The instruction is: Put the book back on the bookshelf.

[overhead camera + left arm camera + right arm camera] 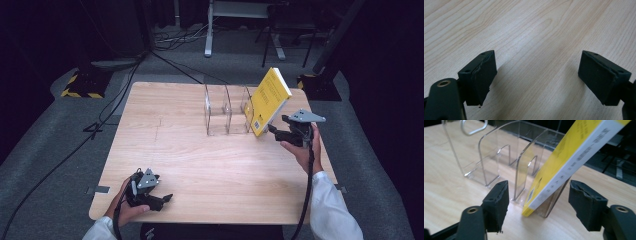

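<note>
Right gripper (537, 207) jaws wide apart, untouching, astride yellow book (564, 165) tilted against clear rack (496, 157); left gripper (537, 80) agape, empty.

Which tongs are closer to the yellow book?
Right. The right tongs sit open at the yellow book; the left tongs rest far off at the table's near edge.

Divider rack (227, 112) stood on the worktop (200, 165), far half, right of centre. Book (269, 101) sat at the rack's right end, tilted, top leaning right, lower corner down in or against the last slot, can't tell which. Your right gripper (274, 131) was just in front of the book's lower end, jaws apart either side of it, not touching. Your left gripper (162, 199) lay near the worktop's near-left edge, well apart from the rack, jaws spread over bare worktop.
</note>
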A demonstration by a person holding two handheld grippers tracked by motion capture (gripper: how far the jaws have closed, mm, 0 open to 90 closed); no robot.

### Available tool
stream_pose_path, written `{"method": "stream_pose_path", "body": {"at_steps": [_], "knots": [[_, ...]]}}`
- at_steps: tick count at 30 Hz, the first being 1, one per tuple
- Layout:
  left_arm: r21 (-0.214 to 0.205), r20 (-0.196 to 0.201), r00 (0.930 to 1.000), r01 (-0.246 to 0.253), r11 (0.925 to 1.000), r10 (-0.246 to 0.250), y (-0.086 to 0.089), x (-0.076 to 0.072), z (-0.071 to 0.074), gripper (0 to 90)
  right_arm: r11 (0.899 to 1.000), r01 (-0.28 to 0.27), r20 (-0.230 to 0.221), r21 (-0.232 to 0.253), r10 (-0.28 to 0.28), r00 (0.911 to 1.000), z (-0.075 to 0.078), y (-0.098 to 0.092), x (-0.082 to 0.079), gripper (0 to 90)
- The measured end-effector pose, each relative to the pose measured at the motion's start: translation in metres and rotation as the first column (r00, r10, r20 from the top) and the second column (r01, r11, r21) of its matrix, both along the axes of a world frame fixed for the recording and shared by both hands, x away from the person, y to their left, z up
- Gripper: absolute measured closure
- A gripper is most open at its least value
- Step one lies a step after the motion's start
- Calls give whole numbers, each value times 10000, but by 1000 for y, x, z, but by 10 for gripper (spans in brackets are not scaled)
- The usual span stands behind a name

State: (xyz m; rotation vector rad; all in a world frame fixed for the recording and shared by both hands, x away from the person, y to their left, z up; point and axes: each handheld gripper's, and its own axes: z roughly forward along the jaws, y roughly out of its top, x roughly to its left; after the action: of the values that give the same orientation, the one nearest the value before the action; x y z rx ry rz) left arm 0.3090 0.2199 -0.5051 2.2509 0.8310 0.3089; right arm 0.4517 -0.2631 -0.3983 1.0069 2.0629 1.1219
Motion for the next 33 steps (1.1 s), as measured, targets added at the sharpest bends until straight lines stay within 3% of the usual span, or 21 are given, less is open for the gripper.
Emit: {"method": "stream_pose_path", "body": {"at_steps": [3,6,10,13,20,33], "knots": [[-3,0,10000,-1,10000,1,0,0,0,158,9993,-259,-235,-260,253,9994,1,2,-5,311],[-3,-2,10000,-1,10000,1,0,0,0,158,9969,-606,36,-504,609,9981,1,5,-13,300],[2,2,10000,-2,10000,2,0,0,0,158,9925,-893,-107,-840,888,9960,-5,8,-22,289],[6,10,10000,5,10000,-5,0,0,0,158,9894,-802,-181,-1214,785,9967,-9,9,-28,295],[16,13,10000,-23,10000,23,0,0,0,157,9872,-1010,-342,-1231,975,9946,-18,5,-41,289],[11,10,10000,-37,10000,37,0,0,0,157,9801,-1348,-829,-1459,1237,9888,-38,-21,-69,277]]}}
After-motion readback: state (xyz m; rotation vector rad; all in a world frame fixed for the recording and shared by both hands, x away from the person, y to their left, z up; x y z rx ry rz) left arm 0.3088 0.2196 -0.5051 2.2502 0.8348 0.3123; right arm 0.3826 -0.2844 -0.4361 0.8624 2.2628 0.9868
